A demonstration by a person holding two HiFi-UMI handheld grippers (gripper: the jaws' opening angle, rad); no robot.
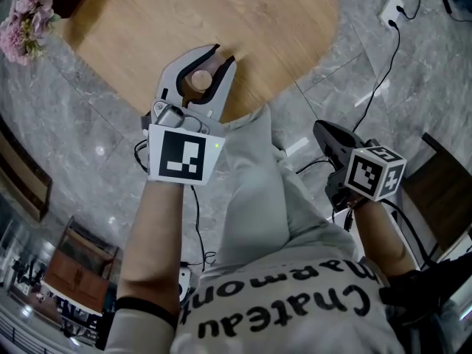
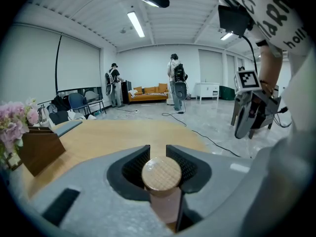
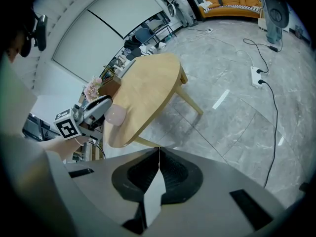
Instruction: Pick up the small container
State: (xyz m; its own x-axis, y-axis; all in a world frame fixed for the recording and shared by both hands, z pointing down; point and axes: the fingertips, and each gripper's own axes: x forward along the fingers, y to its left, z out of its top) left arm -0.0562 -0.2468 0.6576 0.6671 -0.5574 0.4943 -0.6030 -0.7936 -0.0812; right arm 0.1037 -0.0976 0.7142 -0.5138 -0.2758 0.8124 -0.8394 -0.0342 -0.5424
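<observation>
The small container [image 1: 199,80] is a pale pink cylinder with a round wooden lid [image 2: 161,174]. It sits between the jaws of my left gripper [image 1: 223,54], over the near edge of the round wooden table [image 1: 221,21]. In the left gripper view both ribbed pads [image 2: 136,167] press against the lid, so the left gripper [image 2: 158,148] is shut on it. Whether the container rests on the table or hangs above it is unclear. My right gripper [image 1: 318,127] hangs off to the right above the floor, jaws together and empty [image 3: 158,149]. From there the container [image 3: 116,115] shows as pink.
Pink flowers [image 1: 26,21] and a brown wooden box [image 2: 39,149] stand at the table's far left. A white power strip [image 1: 391,7] with black cables lies on the grey tiled floor. Two people [image 2: 175,78] stand far back near an orange sofa [image 2: 148,92].
</observation>
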